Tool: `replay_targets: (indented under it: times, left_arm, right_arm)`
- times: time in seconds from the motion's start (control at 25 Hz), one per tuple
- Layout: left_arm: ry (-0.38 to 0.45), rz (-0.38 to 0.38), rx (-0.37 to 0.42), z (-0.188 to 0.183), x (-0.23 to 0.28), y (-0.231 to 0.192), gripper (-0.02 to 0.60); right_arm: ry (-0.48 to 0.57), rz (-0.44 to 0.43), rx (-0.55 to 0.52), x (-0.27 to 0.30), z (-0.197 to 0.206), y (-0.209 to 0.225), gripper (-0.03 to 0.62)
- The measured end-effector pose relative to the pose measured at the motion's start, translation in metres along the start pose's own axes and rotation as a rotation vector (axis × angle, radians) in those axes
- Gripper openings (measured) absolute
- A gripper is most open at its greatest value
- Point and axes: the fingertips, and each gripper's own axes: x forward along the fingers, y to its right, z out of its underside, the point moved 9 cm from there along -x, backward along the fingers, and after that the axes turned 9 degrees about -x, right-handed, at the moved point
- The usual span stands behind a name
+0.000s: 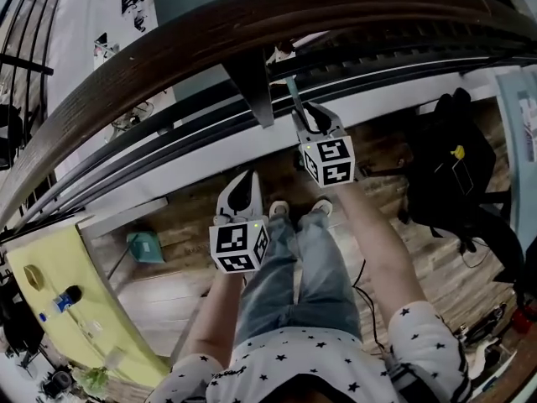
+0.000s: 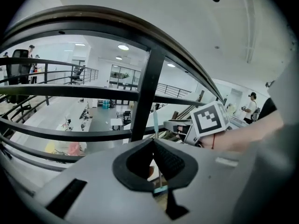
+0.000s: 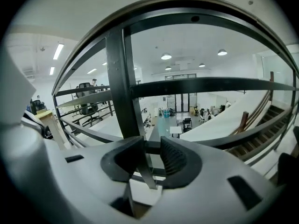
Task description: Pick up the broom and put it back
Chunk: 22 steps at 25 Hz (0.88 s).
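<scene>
The broom shows as a thin pale teal handle (image 1: 293, 97) that stands almost upright against the black railing (image 1: 252, 91). My right gripper (image 1: 315, 112) is at the handle; in the right gripper view the handle (image 3: 154, 130) runs between the jaws of the right gripper (image 3: 152, 141), which stand apart. My left gripper (image 1: 242, 185) hangs lower and nearer to me, away from the broom, its tips together on nothing. In the left gripper view the handle (image 2: 155, 122) rises behind the left gripper (image 2: 153, 143), with a teal piece (image 2: 161, 189) at its lower end.
A curved wooden handrail (image 1: 252, 32) and black rails close off the front. A yellow table (image 1: 50, 284) with a bottle stands at the left. A small teal object (image 1: 147, 246) lies on the wood floor. A black chair (image 1: 457, 166) stands at the right.
</scene>
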Motion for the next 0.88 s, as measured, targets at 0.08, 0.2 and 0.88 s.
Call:
replay_targets:
  times: [0.08,0.2,0.88]
  left_arm:
    - [-0.005,-0.006,-0.006,0.003,0.002,-0.005,0.011]
    - [-0.012,-0.009,-0.010,0.008,0.005,-0.009,0.011]
    - [-0.035,-0.031,-0.015,0.015,0.022,-0.025,0.011]
  right_arm:
    - [-0.014,0.003,0.004,0.013,0.006,0.000,0.118]
    - [-0.028,0.020,-0.021,0.029,0.012,0.002,0.129]
    - [-0.117,0.044,-0.139,0.091,0.010,0.016,0.091]
